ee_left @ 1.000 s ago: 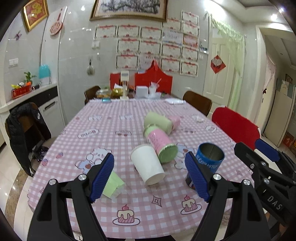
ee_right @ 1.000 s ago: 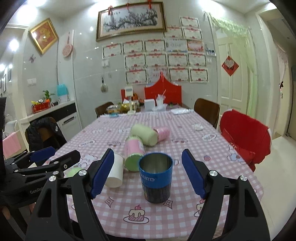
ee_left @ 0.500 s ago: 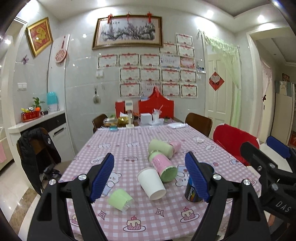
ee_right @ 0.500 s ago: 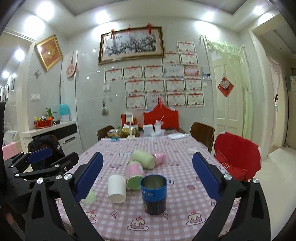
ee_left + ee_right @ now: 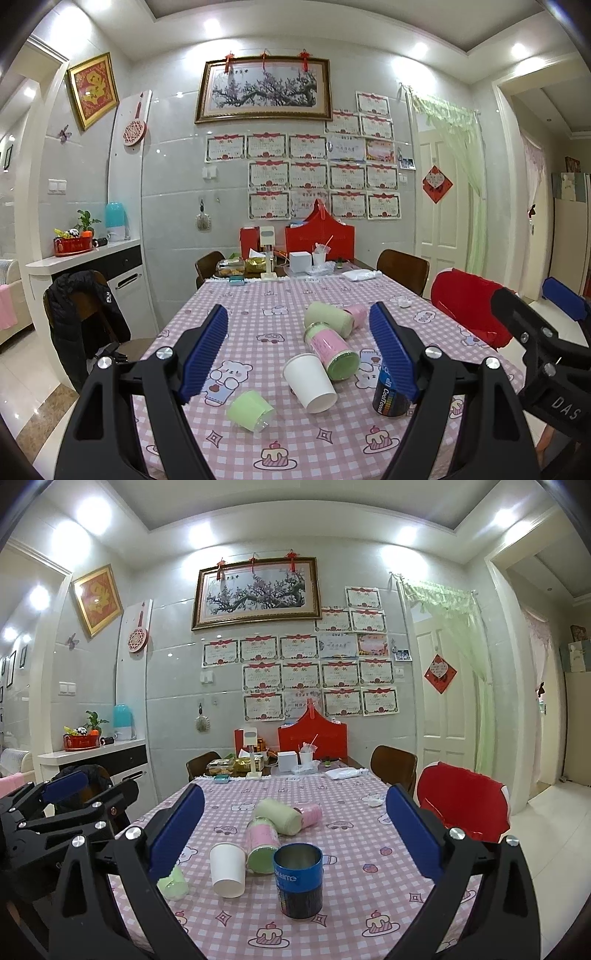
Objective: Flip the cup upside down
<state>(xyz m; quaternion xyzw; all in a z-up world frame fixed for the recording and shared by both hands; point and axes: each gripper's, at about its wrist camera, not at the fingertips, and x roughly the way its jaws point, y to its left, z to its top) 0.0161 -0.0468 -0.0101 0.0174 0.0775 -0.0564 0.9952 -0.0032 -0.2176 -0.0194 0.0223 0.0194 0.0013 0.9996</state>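
A blue metal cup (image 5: 298, 878) stands upright, mouth up, near the front of the pink checked table (image 5: 369, 849); in the left wrist view (image 5: 388, 395) my finger partly hides it. A white paper cup (image 5: 310, 376) (image 5: 227, 867), a small green cup (image 5: 249, 410) (image 5: 171, 884), a pink-and-green cup (image 5: 332, 350) (image 5: 262, 843) and a pale green cup (image 5: 328, 321) (image 5: 279, 814) lie on their sides. My left gripper (image 5: 299, 347) and right gripper (image 5: 295, 827) are both open, empty, and held back above the table's near edge.
A small pink cup (image 5: 308, 814) lies behind the green one. Boxes, a red stand (image 5: 319, 238) and clutter sit at the table's far end. A red-covered chair (image 5: 463, 805) stands at the right, a chair with a black jacket (image 5: 79, 321) at the left.
Both grippers have drawn back and risen away from the cups; the table now looks smaller and farther. The right gripper's jaws opened wider. No cup has moved.
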